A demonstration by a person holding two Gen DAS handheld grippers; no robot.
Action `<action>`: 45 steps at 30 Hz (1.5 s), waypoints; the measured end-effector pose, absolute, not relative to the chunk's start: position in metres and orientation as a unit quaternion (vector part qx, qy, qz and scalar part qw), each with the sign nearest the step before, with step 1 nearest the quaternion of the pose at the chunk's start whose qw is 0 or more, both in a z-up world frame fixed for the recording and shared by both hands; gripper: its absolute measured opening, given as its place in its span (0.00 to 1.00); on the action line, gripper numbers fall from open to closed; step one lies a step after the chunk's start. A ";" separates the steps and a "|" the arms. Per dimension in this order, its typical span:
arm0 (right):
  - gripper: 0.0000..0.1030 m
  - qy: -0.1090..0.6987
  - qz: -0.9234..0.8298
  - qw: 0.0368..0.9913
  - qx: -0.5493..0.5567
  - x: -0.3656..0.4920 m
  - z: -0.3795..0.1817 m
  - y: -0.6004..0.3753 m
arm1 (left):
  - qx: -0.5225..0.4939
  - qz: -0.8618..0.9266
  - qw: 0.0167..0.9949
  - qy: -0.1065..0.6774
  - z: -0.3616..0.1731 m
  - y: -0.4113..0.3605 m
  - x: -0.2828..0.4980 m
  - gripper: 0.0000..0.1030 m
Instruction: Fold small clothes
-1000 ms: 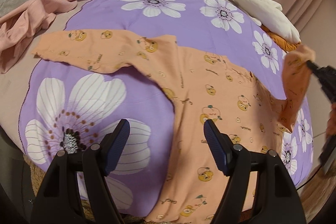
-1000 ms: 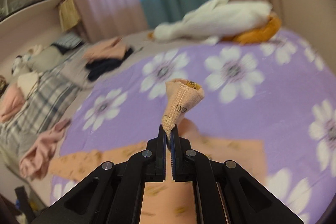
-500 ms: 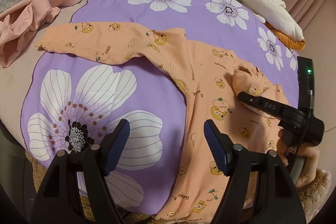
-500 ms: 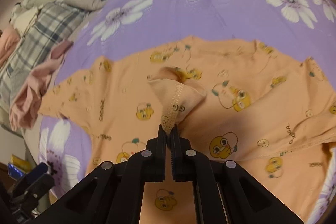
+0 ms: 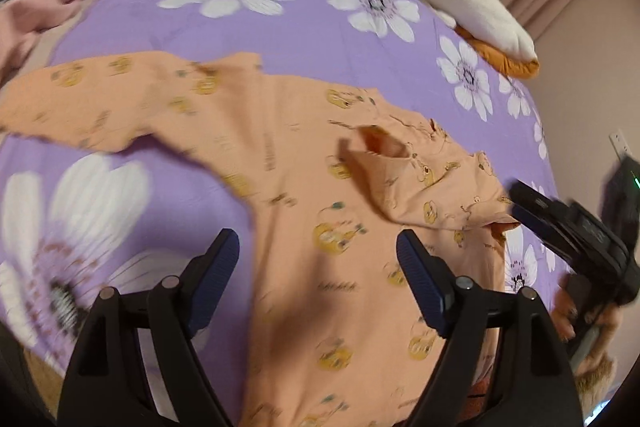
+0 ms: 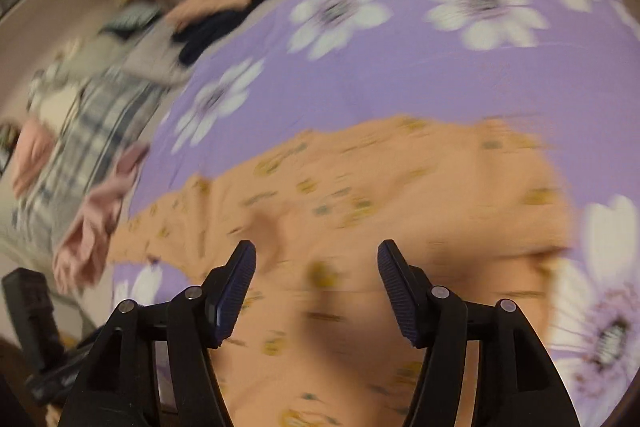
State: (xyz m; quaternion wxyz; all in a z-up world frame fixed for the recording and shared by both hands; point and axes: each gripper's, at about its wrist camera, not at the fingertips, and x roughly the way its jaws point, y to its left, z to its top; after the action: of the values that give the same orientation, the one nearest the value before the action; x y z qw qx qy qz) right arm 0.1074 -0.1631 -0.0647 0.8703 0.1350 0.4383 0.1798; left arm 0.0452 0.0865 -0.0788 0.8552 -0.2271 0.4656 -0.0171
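Both grippers, left (image 5: 318,267) and right (image 6: 316,277), are now hanging with jaws apart; the right has released the sleeve (image 5: 404,167), which is lying folded across the shirt (image 5: 304,227) on the bed (image 5: 320,19), leaving the left sleeve.

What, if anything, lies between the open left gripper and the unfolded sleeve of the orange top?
Nothing visible does. The left gripper hangs open above the orange top, and only flat orange cloth and purple bedspread lie between it and the sleeve.

Motion blur smears your right wrist view, and the orange garment (image 6: 360,211) runs off its bottom edge.
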 end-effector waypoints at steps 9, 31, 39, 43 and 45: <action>0.62 0.447 0.049 0.875 0.182 0.079 -0.092 -0.264 | -0.216 -0.055 0.838 0.498 -0.107 0.039 0.136 0.74; 0.62 0.463 0.065 0.861 0.203 0.090 -0.110 -0.268 | -0.226 0.018 0.860 0.457 -0.111 0.106 0.149 0.05; 0.61 0.488 0.085 0.839 0.226 0.118 -0.132 -0.255 | -0.223 0.015 0.852 0.474 -0.134 0.109 0.150 0.07; 0.18 0.498 0.086 0.835 0.218 0.128 -0.141 -0.248 | -0.229 0.012 0.850 0.474 -0.136 0.111 0.150 0.08; 0.09 0.501 0.087 0.834 0.212 0.128 -0.141 -0.247 | -0.234 0.010 0.849 0.474 -0.135 0.112 0.150 0.08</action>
State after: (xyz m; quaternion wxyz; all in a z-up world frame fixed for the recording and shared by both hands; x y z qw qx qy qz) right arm 0.1282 -0.2471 -0.1409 0.8343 0.2120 0.5015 0.0868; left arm 0.1505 0.1117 -0.1349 0.8490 -0.2337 0.4738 0.0096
